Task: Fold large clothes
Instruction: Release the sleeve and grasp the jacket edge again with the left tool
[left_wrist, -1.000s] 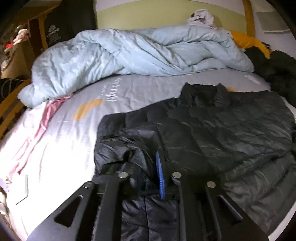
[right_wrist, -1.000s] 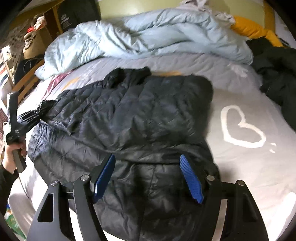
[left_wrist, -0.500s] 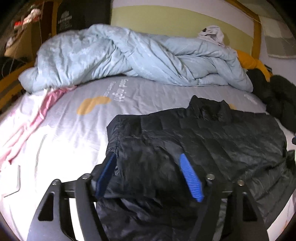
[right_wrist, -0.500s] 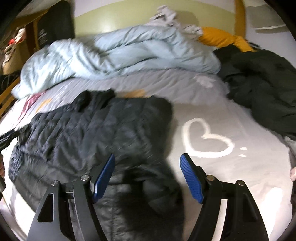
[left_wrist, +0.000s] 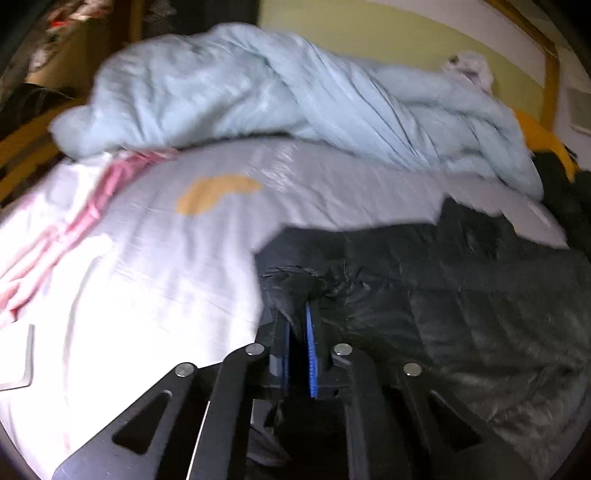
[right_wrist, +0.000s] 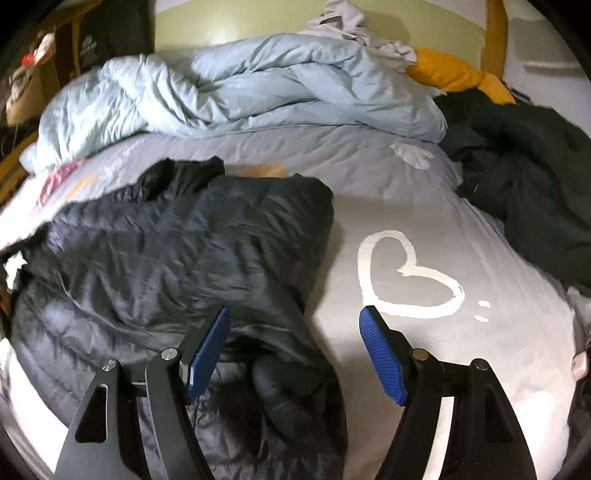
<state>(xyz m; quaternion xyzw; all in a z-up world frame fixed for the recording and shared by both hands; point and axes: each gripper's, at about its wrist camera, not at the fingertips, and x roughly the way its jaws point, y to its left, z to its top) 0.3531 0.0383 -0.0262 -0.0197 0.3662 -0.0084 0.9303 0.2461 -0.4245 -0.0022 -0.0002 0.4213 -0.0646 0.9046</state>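
A black quilted puffer jacket (right_wrist: 155, 266) lies spread on the grey bedsheet (right_wrist: 424, 206), on the left half of the bed in the right wrist view, its collar at the far edge and one sleeve folded over the body. The left gripper (left_wrist: 297, 317) is clamped tight on a bunched fold at the jacket's left edge, the dark fabric pinched between its blue pads (left_wrist: 309, 354). The right gripper (right_wrist: 295, 350) hangs with its jaws wide apart over the jacket's near right edge, nothing between the pads; its right finger is over bare sheet, just near of a white heart print (right_wrist: 406, 277). A crumpled light blue duvet (right_wrist: 240, 88) fills the far side of the bed, a yellow garment (right_wrist: 454, 74) and a heap of dark clothes (right_wrist: 524, 177) sit at the far right, and a pink striped cloth (left_wrist: 74, 218) lies at the left
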